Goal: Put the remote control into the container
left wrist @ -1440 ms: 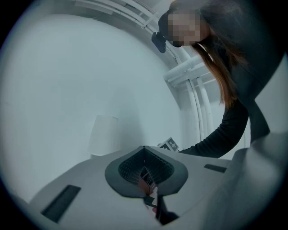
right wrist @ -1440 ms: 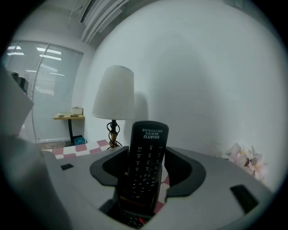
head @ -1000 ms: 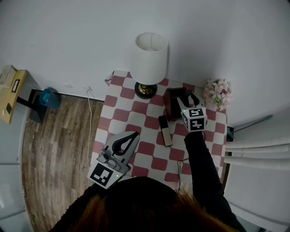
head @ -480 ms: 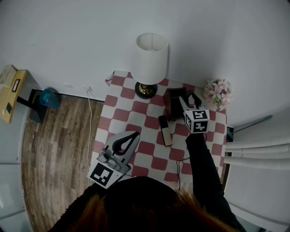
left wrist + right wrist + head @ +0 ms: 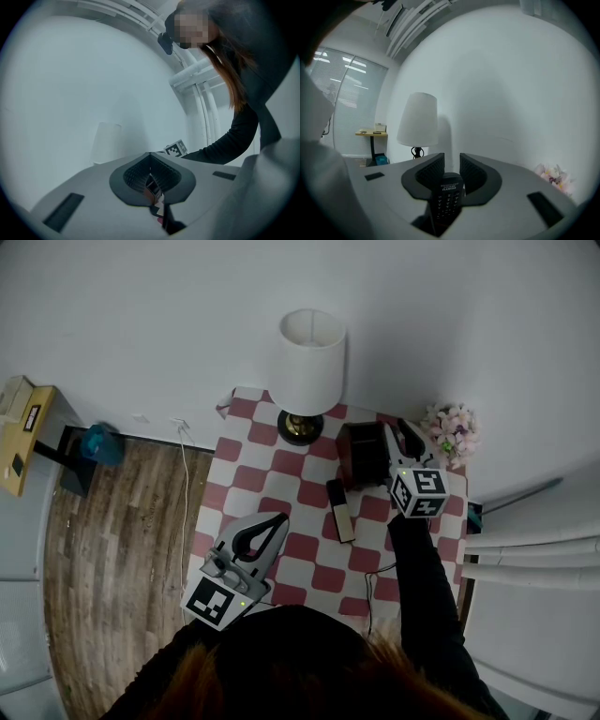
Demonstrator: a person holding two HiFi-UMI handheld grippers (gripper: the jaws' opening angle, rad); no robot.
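Observation:
My right gripper (image 5: 405, 435) hangs just right of the dark box container (image 5: 361, 454) at the table's far side. Its jaws have just been closing, and they are now shut on a black remote control (image 5: 447, 199) with a keypad, which stands up between the pads of that gripper (image 5: 451, 164). A second slim remote (image 5: 341, 510), dark at its far end and pale along the rest, lies flat on the checked cloth in front of the container. My left gripper (image 5: 279, 519) hovers over the near left of the table with its fingertips touching and nothing in them.
A lamp with a white shade (image 5: 309, 357) stands at the back of the red-and-white checked table (image 5: 253, 474). Pink flowers (image 5: 452, 430) sit at the back right corner. A cable hangs off the table's left side over the wooden floor (image 5: 122, 540).
My right gripper has risen and shifted right from over the container's edge, and its jaws have narrowed. The left gripper and the remote on the cloth have not moved.

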